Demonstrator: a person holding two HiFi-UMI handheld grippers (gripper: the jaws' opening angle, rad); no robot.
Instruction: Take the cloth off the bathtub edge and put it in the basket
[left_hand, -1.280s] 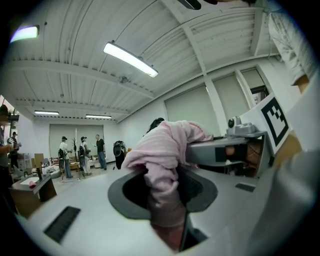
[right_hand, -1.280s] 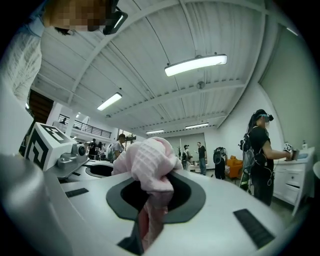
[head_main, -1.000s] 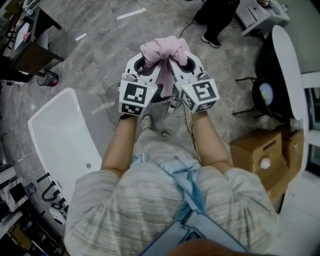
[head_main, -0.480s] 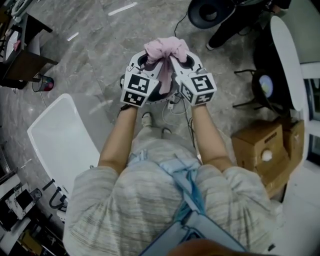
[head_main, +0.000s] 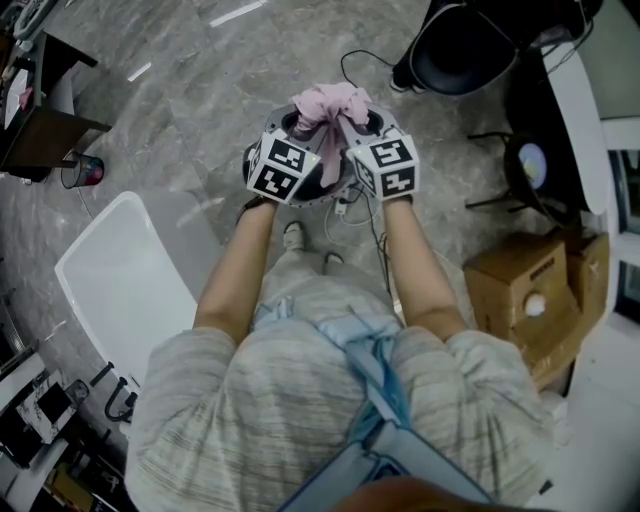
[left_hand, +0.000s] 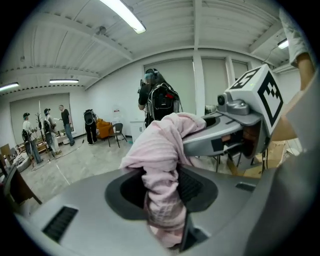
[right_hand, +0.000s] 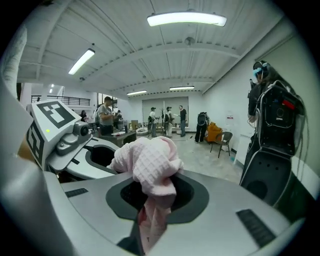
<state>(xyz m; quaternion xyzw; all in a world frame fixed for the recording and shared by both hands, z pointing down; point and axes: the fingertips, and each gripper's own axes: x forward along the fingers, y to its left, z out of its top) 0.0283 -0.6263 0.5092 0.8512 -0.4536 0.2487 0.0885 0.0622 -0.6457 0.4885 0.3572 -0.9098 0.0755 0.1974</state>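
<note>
The pink cloth (head_main: 330, 103) is bunched up in the air in front of the person, held between both grippers at chest height over the marble floor. My left gripper (head_main: 306, 125) is shut on one side of it and my right gripper (head_main: 352, 124) on the other. In the left gripper view the cloth (left_hand: 162, 160) runs down between the jaws and across to the right gripper (left_hand: 235, 125). In the right gripper view the cloth (right_hand: 150, 165) fills the jaw gap, with the left gripper (right_hand: 75, 145) beside it. The white bathtub (head_main: 130, 285) lies at lower left. I cannot tell which object is the basket.
A large dark round shape (head_main: 465, 50) sits at top right, near a white curved tabletop (head_main: 580, 130) and a black stand (head_main: 525, 185). Cardboard boxes (head_main: 530, 295) stand at right. Cables (head_main: 345, 215) trail on the floor. A dark desk (head_main: 40, 130) and a cup (head_main: 85, 170) stand at left. People stand far off.
The view has swung: the bathtub slid lower left and the dark round shape came in at top right. Both grippers kept their hold on the cloth and sit slightly farther out.
</note>
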